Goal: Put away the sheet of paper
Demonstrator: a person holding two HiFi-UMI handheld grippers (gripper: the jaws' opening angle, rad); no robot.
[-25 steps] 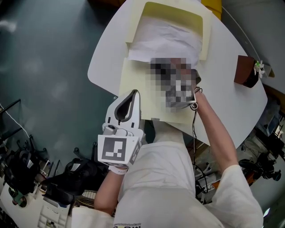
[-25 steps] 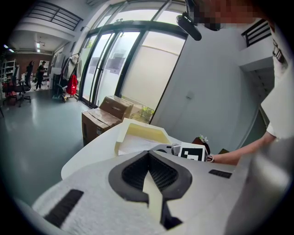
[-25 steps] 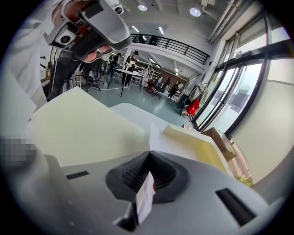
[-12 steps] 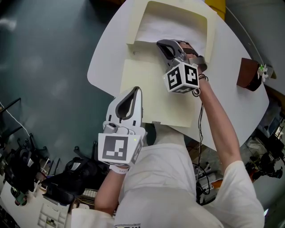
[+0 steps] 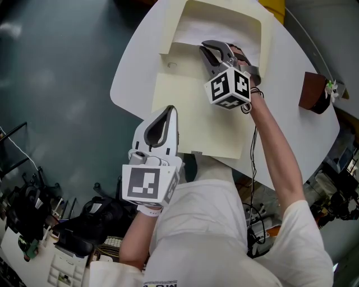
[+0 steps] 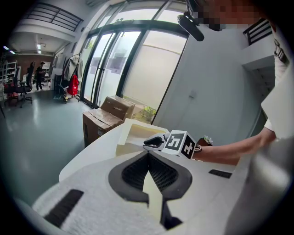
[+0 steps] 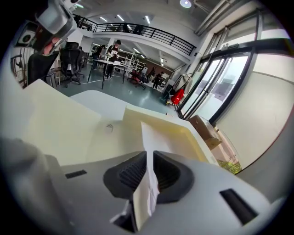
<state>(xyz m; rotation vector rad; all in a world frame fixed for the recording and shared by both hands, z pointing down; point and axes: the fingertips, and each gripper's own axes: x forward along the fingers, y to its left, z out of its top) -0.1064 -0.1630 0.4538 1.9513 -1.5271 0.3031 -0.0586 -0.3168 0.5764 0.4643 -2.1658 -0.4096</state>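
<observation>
A cream file box (image 5: 224, 12) lies open on the white round table (image 5: 130, 78), its flat cover (image 5: 190, 120) folded toward me. The white sheet of paper (image 5: 188, 35) lies partly inside the box, with my right gripper (image 5: 210, 49) shut on its near edge. In the right gripper view the printed paper (image 7: 149, 151) stands pinched between the jaws of that gripper (image 7: 149, 158), over the box (image 7: 183, 133). My left gripper (image 5: 170, 112) is shut on the cover's near-left edge. A cream strip of the cover (image 6: 154, 193) shows between the jaws of the left gripper (image 6: 149, 158).
A brown pot with a small plant (image 5: 312, 89) stands at the table's right edge. Cardboard boxes (image 6: 110, 114) sit on the floor beyond the table. Cables and equipment (image 5: 33, 224) crowd the floor at lower left.
The right gripper carried the sheet from above the box's front edge down into the box and now sits slightly farther in. The left gripper has stayed put.
</observation>
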